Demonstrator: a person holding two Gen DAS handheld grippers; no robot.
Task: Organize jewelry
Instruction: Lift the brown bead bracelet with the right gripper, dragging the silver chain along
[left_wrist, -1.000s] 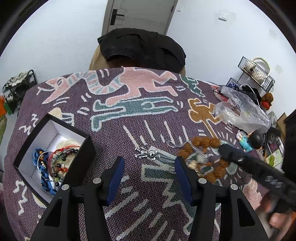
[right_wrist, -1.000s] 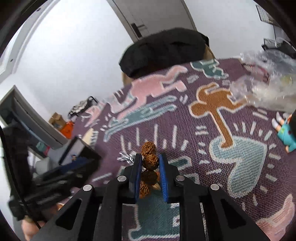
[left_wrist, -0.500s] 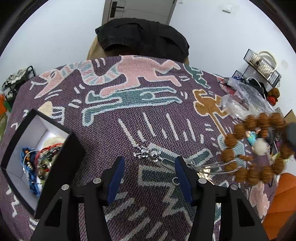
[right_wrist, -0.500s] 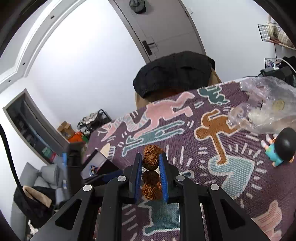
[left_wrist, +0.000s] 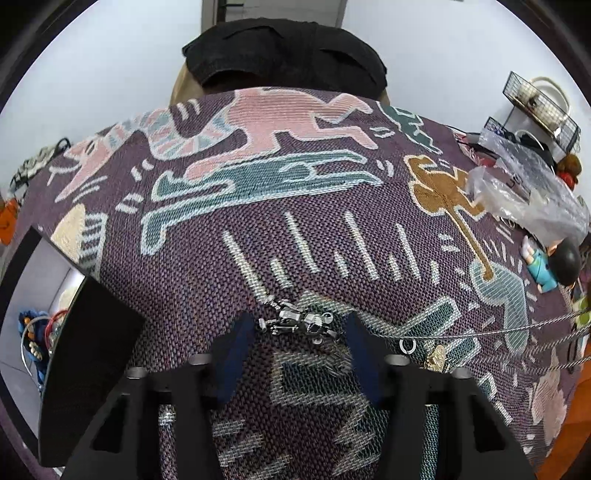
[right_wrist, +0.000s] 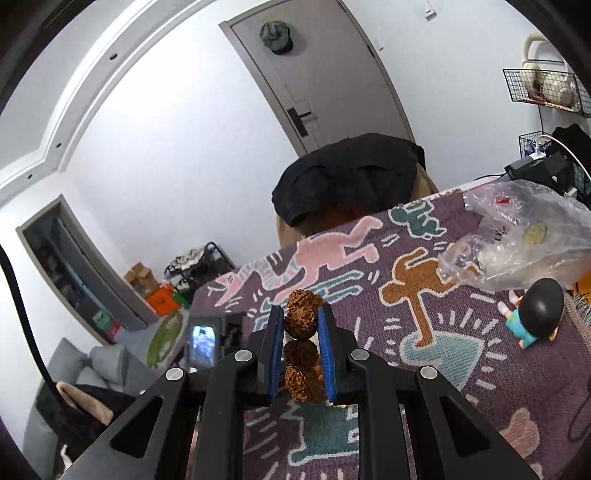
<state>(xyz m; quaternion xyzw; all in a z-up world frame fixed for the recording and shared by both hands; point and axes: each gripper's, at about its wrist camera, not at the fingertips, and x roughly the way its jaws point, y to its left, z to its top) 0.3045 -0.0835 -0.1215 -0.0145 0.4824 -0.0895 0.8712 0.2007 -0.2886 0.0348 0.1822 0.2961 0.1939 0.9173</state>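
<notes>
Left claw (left_wrist: 301, 341) low over the surface (left_wrist: 332, 192), which is covered by a purple woven cloth with cartoon figures. Jaws closing; the blue pads flank a small silver charm (left_wrist: 297, 325) lying on the cloth, not yet pressing on it. A thin silver chain (left_wrist: 480, 334) runs from the charm's side out toward the right edge of the view, with a small ring and a gold-coloured piece along it.

Black jewelry box (left_wrist: 88, 354) stands open at the left of the left claw, white inside; beaded bracelets (left_wrist: 37, 332) in blue, red and mixed colours lie in it.

Right claw (right_wrist: 302, 341) raised above the surface, jaws narrow and clamped on a string of rough brown seed beads (right_wrist: 301, 319). Three beads show between the pads, one above the tips.

Far right of the cloth: a crumpled clear plastic bag (right_wrist: 517, 240), and a small figurine (right_wrist: 535, 314) with a dark round head lying just beside it.
</notes>
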